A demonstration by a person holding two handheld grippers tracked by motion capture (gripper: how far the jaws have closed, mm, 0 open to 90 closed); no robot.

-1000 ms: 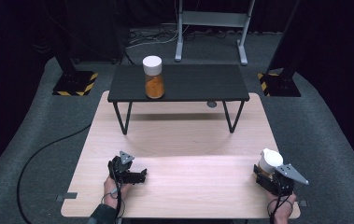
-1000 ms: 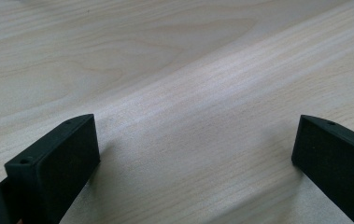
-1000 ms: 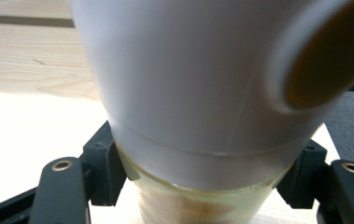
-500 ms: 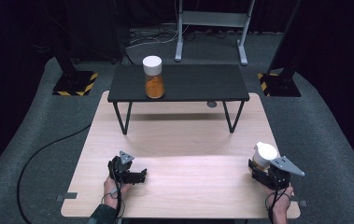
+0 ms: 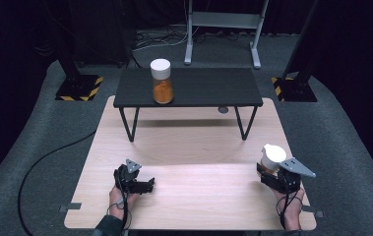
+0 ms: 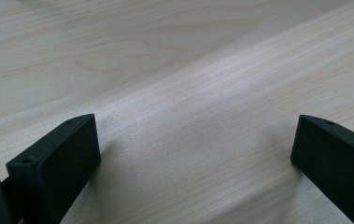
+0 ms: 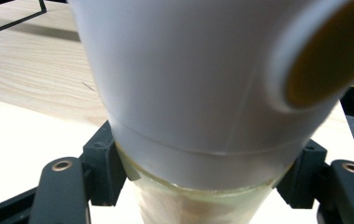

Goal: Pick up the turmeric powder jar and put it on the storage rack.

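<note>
The white-capped bottle sits clamped in the right tongs near the right edge of the wooden surface, close to the person's side. In the right gripper view the bottle is squeezed between the two black jaws just under its white cap, on the clear body. It appears lifted off or barely above the wood, though contact with the surface cannot be made out. The left tongs rest low over the surface on the left, jaws spread wide with nothing between them; the left gripper view shows bare wood grain there.

Farther off, a second bottle with orange contents stands upright on a small black table set at the back of the surface.

The main risk seems to be the grip itself: a smooth round body held on a narrow band could slide or swing if moved quickly. Being near the edge, a slip could send the bottle to the floor.
</note>
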